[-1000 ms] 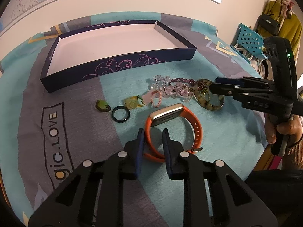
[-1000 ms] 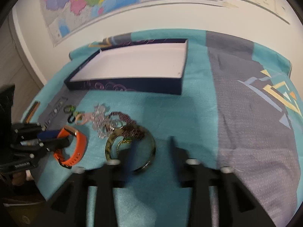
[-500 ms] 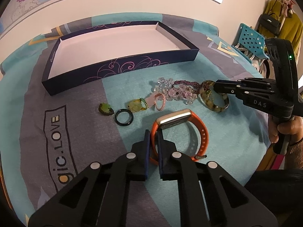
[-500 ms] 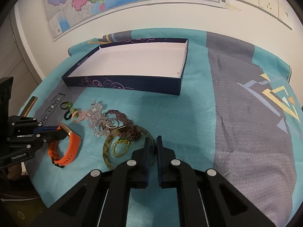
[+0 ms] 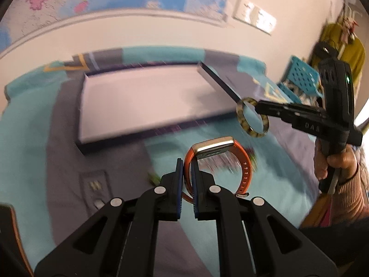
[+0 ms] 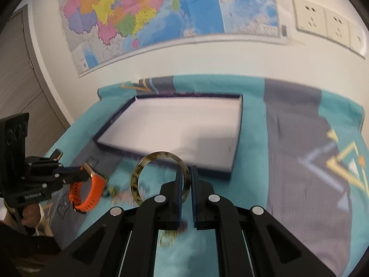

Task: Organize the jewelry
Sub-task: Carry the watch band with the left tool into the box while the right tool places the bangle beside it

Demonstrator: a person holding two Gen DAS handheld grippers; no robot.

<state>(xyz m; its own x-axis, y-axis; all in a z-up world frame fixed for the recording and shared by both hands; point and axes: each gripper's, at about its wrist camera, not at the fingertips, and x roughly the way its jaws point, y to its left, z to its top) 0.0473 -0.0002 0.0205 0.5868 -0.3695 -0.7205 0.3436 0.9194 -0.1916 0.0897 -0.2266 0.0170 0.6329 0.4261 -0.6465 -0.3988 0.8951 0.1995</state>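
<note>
Left claw [image 5: 187, 172]: jaws pinched on the strap of an orange watch [image 5: 219, 161], which hangs clear of the cloth with its pale metal face uppermost. Also seen from the right wrist view, at the left edge, where the watch [image 6: 88, 192] dangles from the claw tips.

Right claw [image 6: 185, 181]: jaws pinched on the rim of a mottled brown-and-cream bangle [image 6: 159, 177], held upright in the air, its ring opening facing the camera. From the left wrist view the bangle [image 5: 252, 120] sits at the claw's tip, in front of the tray's near right corner. A hand [image 5: 334, 161] in a ribbed pink sleeve grips the handle.

Tray [image 6: 175, 129]: shallow, dark navy walls, white floor, nothing visible in it. Lies on the cloth beyond both claws, near the wall.

Loose jewelry [image 6: 115, 191]: small pieces on the cloth below the held items, too blurred to tell apart.

Cloth [image 6: 299, 138]: teal and grey, geometric print, covering the table.

Wall: coloured map [image 6: 147, 11], white sockets [image 6: 329, 23].
</note>
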